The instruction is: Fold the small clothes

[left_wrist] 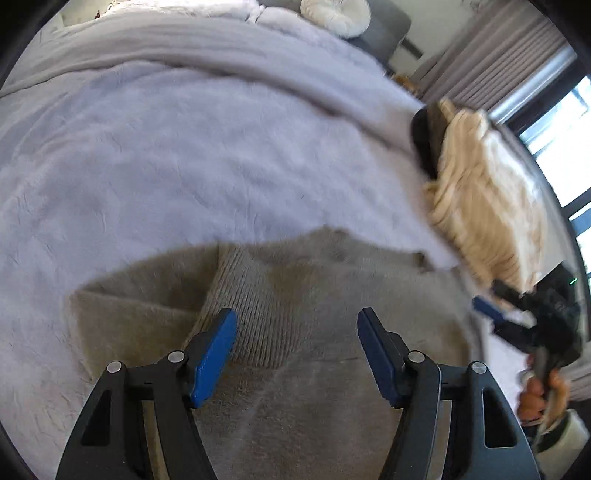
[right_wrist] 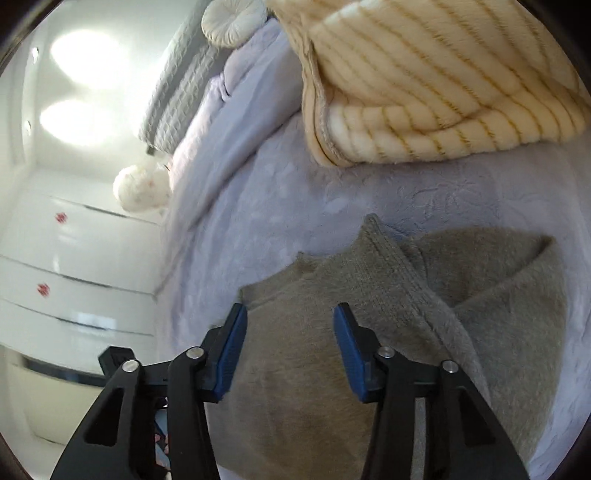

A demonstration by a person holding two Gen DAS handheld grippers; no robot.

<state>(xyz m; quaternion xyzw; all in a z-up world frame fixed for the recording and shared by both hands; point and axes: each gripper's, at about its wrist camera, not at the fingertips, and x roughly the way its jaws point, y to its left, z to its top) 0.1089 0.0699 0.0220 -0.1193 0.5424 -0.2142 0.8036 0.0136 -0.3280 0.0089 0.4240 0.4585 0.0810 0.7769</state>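
One grey sweater [left_wrist: 295,295] is seen, lying partly folded on the lavender blanket [left_wrist: 166,166] of the bed, directly below both grippers. One cream striped garment [right_wrist: 424,81] is noted beyond it on the same blanket, with a dark item [left_wrist: 424,140], too blurred to identify, against its far side. Two round white cushions [right_wrist: 229,22] [right_wrist: 142,188] are counted near the headboard end.

Left gripper [left_wrist: 297,349]: held above the sweater, angled downward, jaws spread, nothing between the pads. Right gripper [right_wrist: 290,349]: likewise tilted down over the sweater, jaws parted, nothing pinched. In the left wrist view the right gripper is seen at the right edge, with the person's hand [left_wrist: 543,391] around its handle.

White drawers [right_wrist: 66,258] and curtains [left_wrist: 498,48] are recorded beside the bed.
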